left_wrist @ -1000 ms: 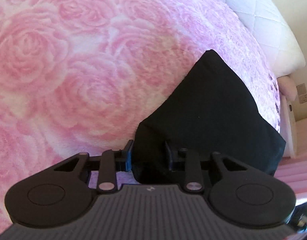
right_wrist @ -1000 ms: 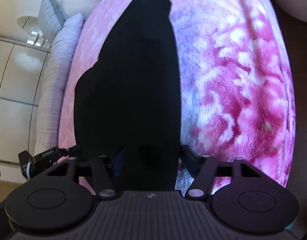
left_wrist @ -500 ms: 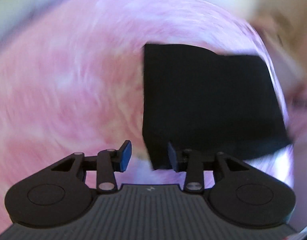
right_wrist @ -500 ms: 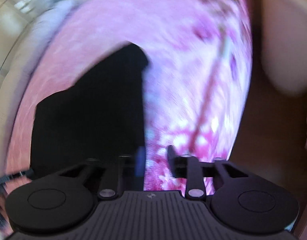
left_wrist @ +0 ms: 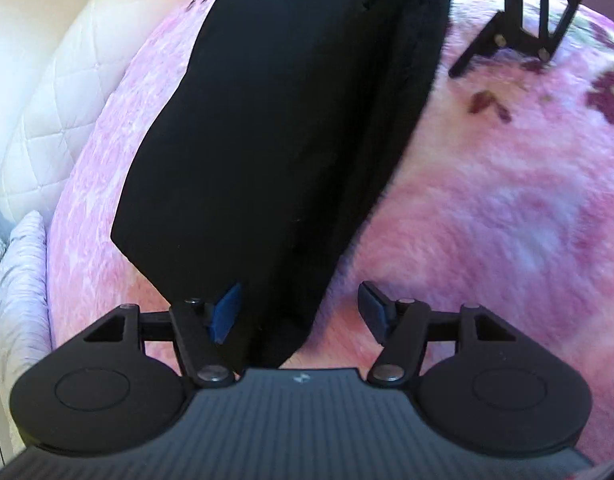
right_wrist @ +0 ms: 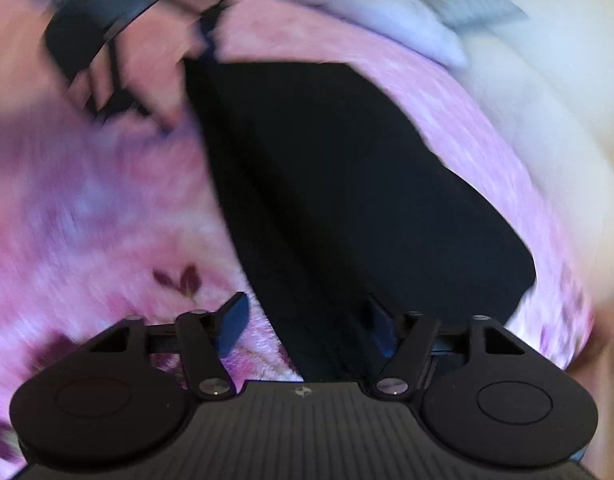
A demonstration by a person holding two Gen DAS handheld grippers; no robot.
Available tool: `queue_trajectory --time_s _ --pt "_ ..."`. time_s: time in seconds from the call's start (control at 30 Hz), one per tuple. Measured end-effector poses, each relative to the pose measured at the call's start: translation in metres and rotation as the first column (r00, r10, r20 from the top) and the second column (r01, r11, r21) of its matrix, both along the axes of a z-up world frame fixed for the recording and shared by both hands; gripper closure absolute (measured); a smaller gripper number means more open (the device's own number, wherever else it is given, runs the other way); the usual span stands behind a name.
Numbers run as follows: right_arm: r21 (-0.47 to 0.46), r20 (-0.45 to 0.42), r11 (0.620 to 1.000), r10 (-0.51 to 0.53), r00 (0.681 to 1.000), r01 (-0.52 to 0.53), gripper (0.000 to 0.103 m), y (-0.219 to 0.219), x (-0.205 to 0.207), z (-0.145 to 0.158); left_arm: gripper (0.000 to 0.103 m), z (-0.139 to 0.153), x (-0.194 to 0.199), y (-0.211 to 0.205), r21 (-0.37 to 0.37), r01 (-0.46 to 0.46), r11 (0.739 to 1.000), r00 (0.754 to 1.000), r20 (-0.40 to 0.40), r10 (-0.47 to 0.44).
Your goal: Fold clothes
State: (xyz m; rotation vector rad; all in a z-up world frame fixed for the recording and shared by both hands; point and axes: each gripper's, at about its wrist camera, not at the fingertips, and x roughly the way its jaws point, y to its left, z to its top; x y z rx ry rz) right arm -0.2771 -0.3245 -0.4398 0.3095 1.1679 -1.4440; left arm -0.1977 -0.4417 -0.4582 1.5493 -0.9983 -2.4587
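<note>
A fold seems just laid: the black garment (left_wrist: 275, 128) lies doubled on the pink bed cover (left_wrist: 507, 208). Left tool (left_wrist: 301, 312) and right tool (right_wrist: 307, 320) are opening, pinching nothing. Next, regrip an end for another fold.

The garment (left_wrist: 283, 152) lies flat on the blanket (left_wrist: 507, 208), stretching away ahead of the left gripper (left_wrist: 301, 312), with one end between its fingers. A pillow (left_wrist: 51, 120) lies beyond the blanket's left edge.
</note>
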Motion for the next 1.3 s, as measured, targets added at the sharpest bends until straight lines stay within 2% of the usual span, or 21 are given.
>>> queue_trajectory --time_s 0.07,0.1,0.2,0.23,0.3,0.37,0.4,0.47,0.53,0.6,0.7,0.77,0.83,0.87,0.9,0.97,1.0,1.1,1.13,1.2,1.3 --pt "-0.01 -0.013 1.0 0.028 1.0 -0.028 0.036 -0.002 -0.003 -0.002 0.039 0.0 -0.001 -0.001 -0.007 0.001 1.0 1.0 -0.007 -0.001" --pt "-0.017 -0.013 0.999 0.038 0.999 -0.038 0.055 -0.003 -0.005 -0.002 0.038 0.0 -0.002 0.0 -0.019 0.009 1.0 1.0 -0.006 -0.009" --pt "-0.025 0.062 1.0 0.013 0.998 -0.012 0.073 -0.006 -0.022 0.017 0.03 -0.004 -0.004 0.004 -0.081 0.055 0.995 0.998 -0.001 -0.055" --pt "-0.031 0.096 1.0 -0.001 0.995 0.004 0.076 -0.006 -0.027 0.026 0.02 -0.006 -0.004 0.005 -0.112 0.075 0.991 0.997 0.002 -0.075" --pt "-0.042 0.165 0.998 -0.036 0.986 0.043 0.079 -0.007 -0.037 0.046 0.015 -0.013 -0.009 0.005 -0.173 0.107 0.979 0.994 0.012 -0.107" --pt "-0.047 0.224 0.995 -0.07 0.972 0.083 0.08 -0.006 -0.044 0.06 0.055 -0.014 -0.019 -0.003 -0.166 0.087 0.982 0.996 0.02 -0.085" --pt "-0.044 0.236 0.995 -0.076 0.969 0.089 0.08 -0.004 -0.044 0.062 0.061 -0.012 -0.024 -0.009 -0.139 0.053 0.989 0.999 0.019 -0.051" --pt "-0.036 0.26 0.994 -0.088 0.962 0.101 0.075 0.0 -0.044 0.065 0.064 -0.007 -0.029 -0.02 -0.077 0.009 0.997 1.0 0.013 -0.008" --pt "-0.062 0.209 0.996 -0.057 0.976 0.071 0.054 0.011 -0.032 0.054 0.067 0.003 -0.033 -0.034 0.021 -0.06 0.998 0.998 -0.008 0.06" --pt "-0.096 0.115 0.995 -0.01 0.993 0.021 0.022 0.019 -0.012 0.035 0.069 0.016 -0.036 -0.053 0.149 -0.146 0.978 0.988 -0.031 0.152" --pt "-0.113 -0.035 0.992 0.061 0.998 -0.064 0.018 0.025 0.013 0.004 0.069 0.035 -0.041 -0.091 0.362 -0.269 0.893 0.954 -0.028 0.299" --pt "-0.118 -0.128 0.988 0.087 0.988 -0.102 0.019 0.026 0.019 -0.011 0.069 0.039 -0.044 -0.094 0.391 -0.268 0.88 0.954 -0.02 0.299" --pt "-0.147 -0.203 0.984 0.071 0.977 -0.103 0.026 0.023 0.015 -0.016 0.068 0.039 -0.039 -0.086 0.365 -0.238 0.9 0.964 -0.021 0.264" --pt "-0.146 -0.24 0.985 0.052 0.969 -0.089 0.04 0.021 0.01 -0.017 0.068 0.038 -0.037 -0.081 0.341 -0.22 0.914 0.97 -0.023 0.242" --pt "-0.13 -0.269 0.989 0.026 0.963 -0.063 0.044 0.019 0.001 -0.017 0.066 0.034 -0.034 -0.073 0.29 -0.196 0.937 0.977 -0.026 0.213" --pt "-0.117 -0.276 0.992 0.023 0.961 -0.057 0.044 0.021 -0.014 -0.015 0.054 0.02 -0.032 -0.049 0.119 -0.121 0.985 0.992 -0.028 0.125" --pt "-0.11 -0.284 0.991 0.04 0.958 -0.074 0.048 0.023 -0.017 -0.014 0.04 0.008 -0.026 -0.033 0.015 -0.061 0.998 0.998 -0.02 0.061" --pt "-0.099 -0.285 0.989 0.079 0.955 -0.111 0.07 0.024 -0.017 -0.007 0.034 -0.019 -0.018 -0.007 -0.218 0.093 0.971 0.996 0.015 -0.092" --pt "-0.111 -0.266 0.989 0.068 0.962 -0.1 0.073 0.022 -0.018 -0.001 0.042 -0.021 -0.02 -0.006 -0.238 0.102 0.966 0.995 0.023 -0.099" --pt "-0.136 -0.251 0.988 0.04 0.967 -0.076 0.074 0.02 -0.02 0.012 0.066 -0.016 -0.027 -0.017 -0.184 0.051 0.982 0.999 0.023 -0.048" --pt "-0.15 -0.248 0.986 0.032 0.968 -0.071 0.073 0.017 -0.02 0.018 0.071 -0.003 -0.037 -0.038 -0.071 -0.044 0.997 0.999 0.016 0.046"
